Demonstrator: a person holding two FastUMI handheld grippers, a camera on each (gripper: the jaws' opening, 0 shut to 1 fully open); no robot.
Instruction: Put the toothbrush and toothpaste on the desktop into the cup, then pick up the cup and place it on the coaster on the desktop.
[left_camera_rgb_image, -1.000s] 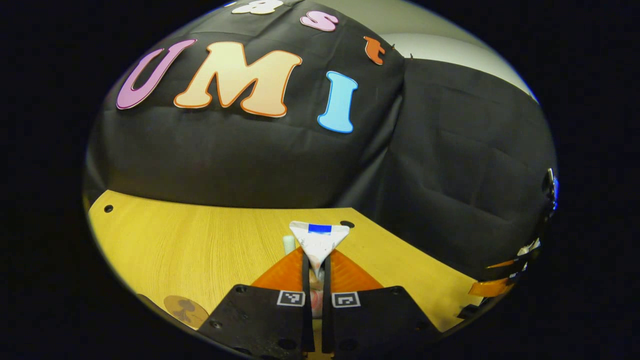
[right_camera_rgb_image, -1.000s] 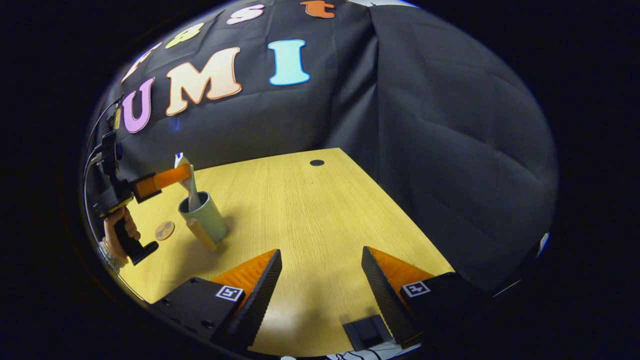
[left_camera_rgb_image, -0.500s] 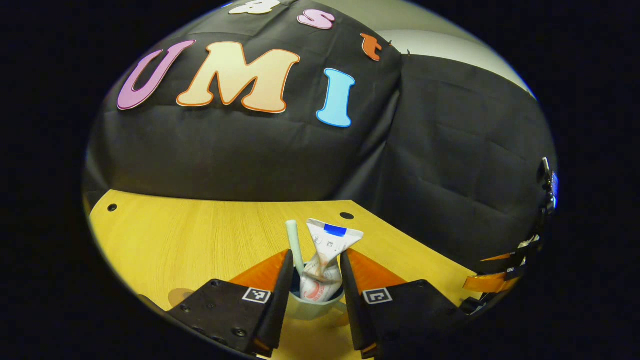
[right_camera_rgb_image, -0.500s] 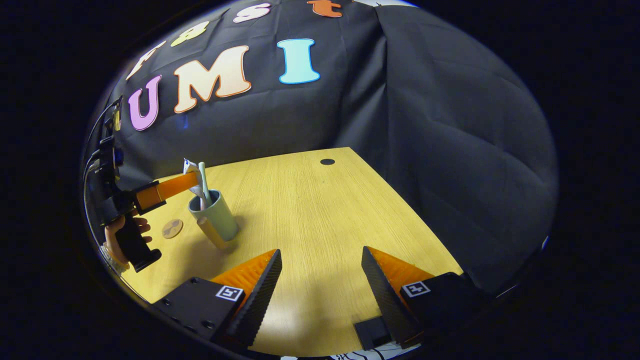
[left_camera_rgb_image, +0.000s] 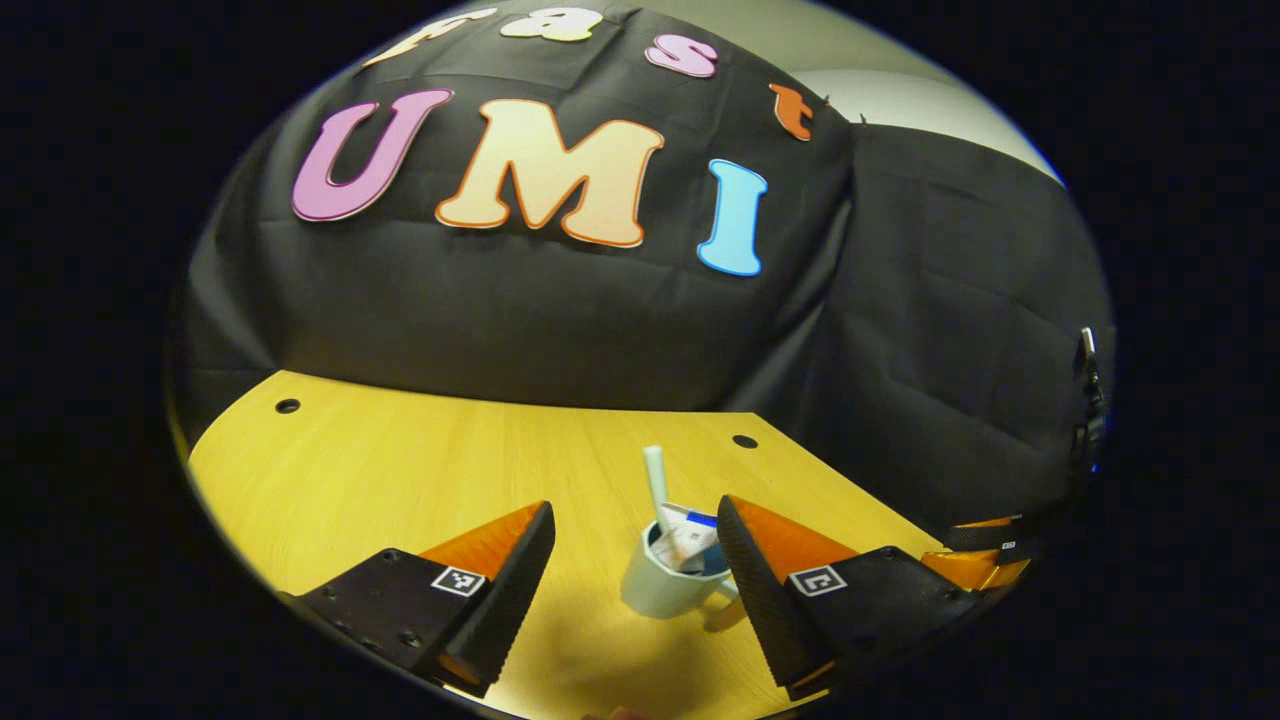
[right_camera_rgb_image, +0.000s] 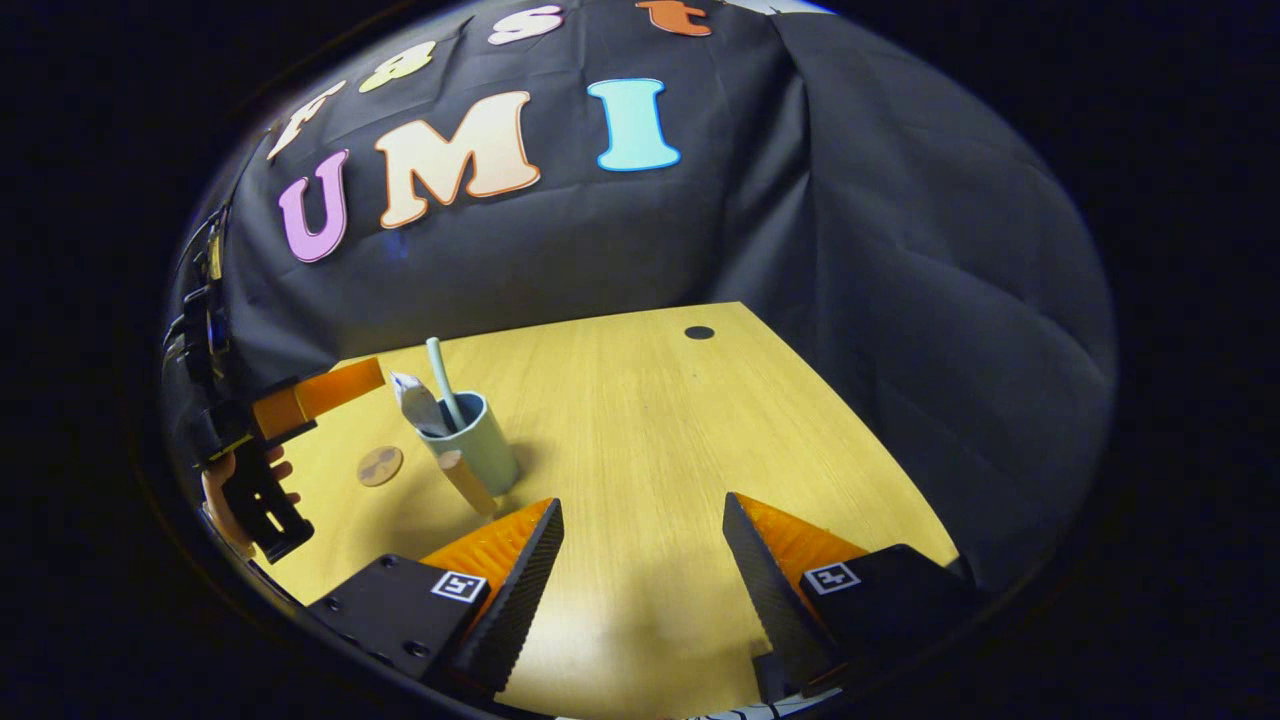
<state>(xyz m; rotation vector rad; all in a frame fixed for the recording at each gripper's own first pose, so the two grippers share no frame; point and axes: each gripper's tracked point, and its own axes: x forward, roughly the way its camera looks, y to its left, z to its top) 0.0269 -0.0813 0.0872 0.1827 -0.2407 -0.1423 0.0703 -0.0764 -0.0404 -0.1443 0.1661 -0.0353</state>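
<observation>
A pale green cup (left_camera_rgb_image: 655, 592) with a wooden handle stands on the wooden desktop (left_camera_rgb_image: 400, 470). A light toothbrush handle (left_camera_rgb_image: 655, 475) and a white toothpaste tube (left_camera_rgb_image: 690, 535) stick out of it. My left gripper (left_camera_rgb_image: 635, 510) is open, with the cup just ahead between its fingers, nearer the right one, untouched. In the right gripper view the cup (right_camera_rgb_image: 482, 452), toothbrush (right_camera_rgb_image: 443, 375) and toothpaste (right_camera_rgb_image: 412, 400) sit at the left, with the left gripper (right_camera_rgb_image: 340, 385) just to their left. A small round coaster (right_camera_rgb_image: 380, 465) lies left of the cup. My right gripper (right_camera_rgb_image: 642, 503) is open above bare desktop.
Black cloth walls close the desktop at the back and right. Small dark holes (left_camera_rgb_image: 745, 441) (left_camera_rgb_image: 288, 406) mark the desktop's far corners. A hand (right_camera_rgb_image: 235, 485) holds the left gripper at the left edge of the right gripper view. The other gripper (left_camera_rgb_image: 985, 545) shows at the far right.
My left gripper opened and let go of the toothpaste, which now rests lower in the cup. It then drew back from the cup. The right gripper barely shifted.
</observation>
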